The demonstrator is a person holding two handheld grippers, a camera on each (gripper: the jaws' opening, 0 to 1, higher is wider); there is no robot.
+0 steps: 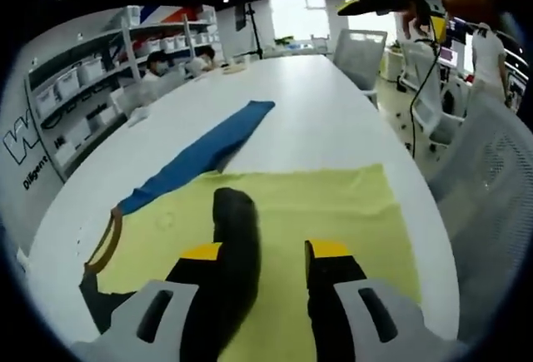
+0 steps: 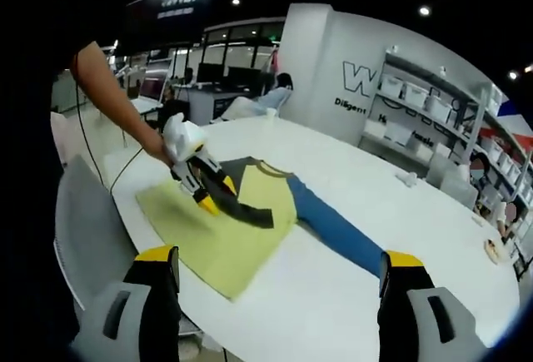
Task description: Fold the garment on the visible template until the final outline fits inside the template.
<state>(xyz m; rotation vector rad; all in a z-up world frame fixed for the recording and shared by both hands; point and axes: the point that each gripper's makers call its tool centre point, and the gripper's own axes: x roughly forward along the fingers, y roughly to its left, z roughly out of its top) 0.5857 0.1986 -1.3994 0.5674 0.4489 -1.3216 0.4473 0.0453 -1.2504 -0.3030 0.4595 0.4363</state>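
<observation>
A yellow garment (image 1: pixel 333 212) lies flat on the white table (image 1: pixel 316 104), its blue sleeve (image 1: pixel 208 150) stretched out away from me. The other sleeve, dark grey (image 1: pixel 236 212), is folded over the yellow body and drapes over one jaw of my left gripper (image 1: pixel 265 254), whose jaws stand apart just above the cloth. In the right gripper view the garment (image 2: pixel 241 245) sits near the table's end with the blue sleeve (image 2: pixel 337 229) running right, and a gloved hand holds the left gripper (image 2: pixel 204 191) at the dark sleeve (image 2: pixel 250 208). My right gripper (image 2: pixel 279 295) hangs open high above the table (image 2: pixel 333 312).
Grey mesh chairs (image 1: pixel 491 171) stand along the table's edge (image 2: pixel 87 220). Shelves with white bins (image 1: pixel 75 79) line the wall. People sit at the table's far end (image 1: pixel 158 66). The right gripper (image 1: pixel 391 0) hovers off past the table's side.
</observation>
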